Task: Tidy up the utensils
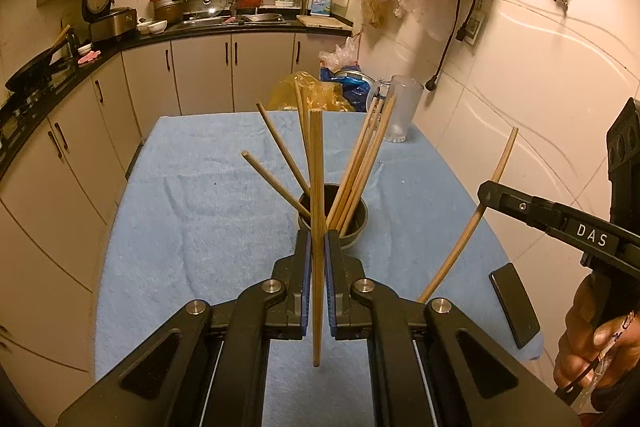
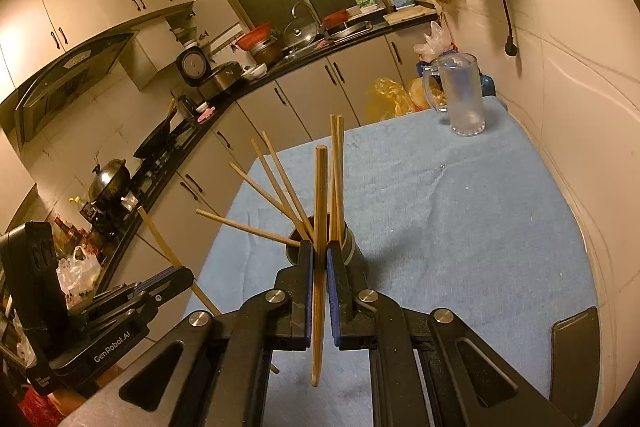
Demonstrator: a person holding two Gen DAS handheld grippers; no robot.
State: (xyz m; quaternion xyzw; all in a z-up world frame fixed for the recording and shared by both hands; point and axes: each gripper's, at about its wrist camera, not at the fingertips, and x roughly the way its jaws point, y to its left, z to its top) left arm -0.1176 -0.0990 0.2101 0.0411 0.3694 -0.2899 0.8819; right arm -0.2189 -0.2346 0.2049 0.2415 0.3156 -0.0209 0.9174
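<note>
Left wrist view: the left tool (image 1: 318, 247) clamps a chopstick (image 1: 317, 187) upright at frame centre, before the dark cup (image 1: 358, 223) of chopsticks on the blue surface (image 1: 192, 227).

Right wrist view: the right tool (image 2: 320, 255) likewise grips another chopstick (image 2: 319, 227) near that cup; best lower each tip inside the rim before loosening, one side at a time.

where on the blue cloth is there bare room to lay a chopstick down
Bare blue cloth lies between the dark round holder cup and the frosted glass mug, and left of the cup in the left wrist view. Crowded: the cup, bristling with wooden chopsticks, and the near right corner's flat black object.
</note>
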